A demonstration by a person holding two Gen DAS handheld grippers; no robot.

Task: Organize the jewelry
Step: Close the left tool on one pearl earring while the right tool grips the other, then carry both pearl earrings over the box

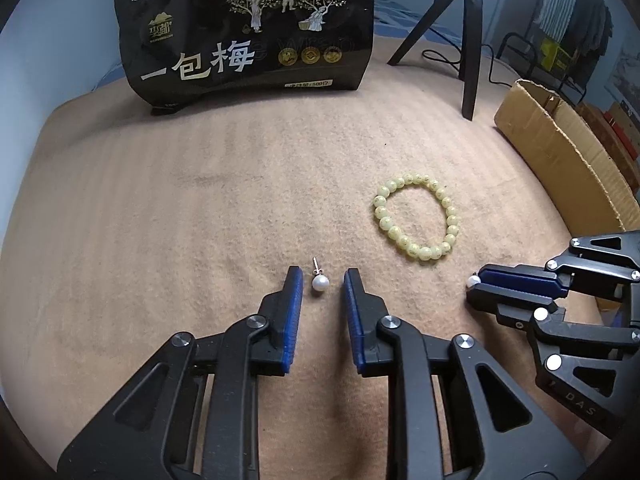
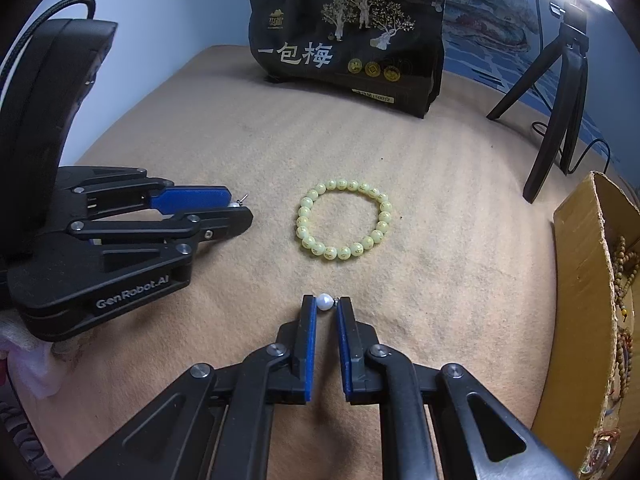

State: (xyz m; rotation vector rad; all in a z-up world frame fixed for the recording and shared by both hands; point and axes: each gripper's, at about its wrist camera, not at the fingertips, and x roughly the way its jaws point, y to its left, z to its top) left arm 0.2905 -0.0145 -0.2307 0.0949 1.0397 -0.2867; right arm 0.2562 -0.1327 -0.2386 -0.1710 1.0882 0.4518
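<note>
While the right gripper (image 2: pixel 326 305) already pinches a pearl earring (image 2: pixel 325 303) at its very tips, the left gripper (image 1: pixel 319 280) has its fingers spread a bit around the other earring (image 1: pixel 319 282), pads not touching it. That one lies on the tan blanket (image 1: pixel 160 200) right between the tips, post (image 1: pixel 316 265) pointing away from the gripper, so closing should catch the pearl. Further out sits the bead bracelet (image 1: pixel 416 218), closer to the right hand, and the cardboard box (image 1: pixel 560 140) beyond.
</note>
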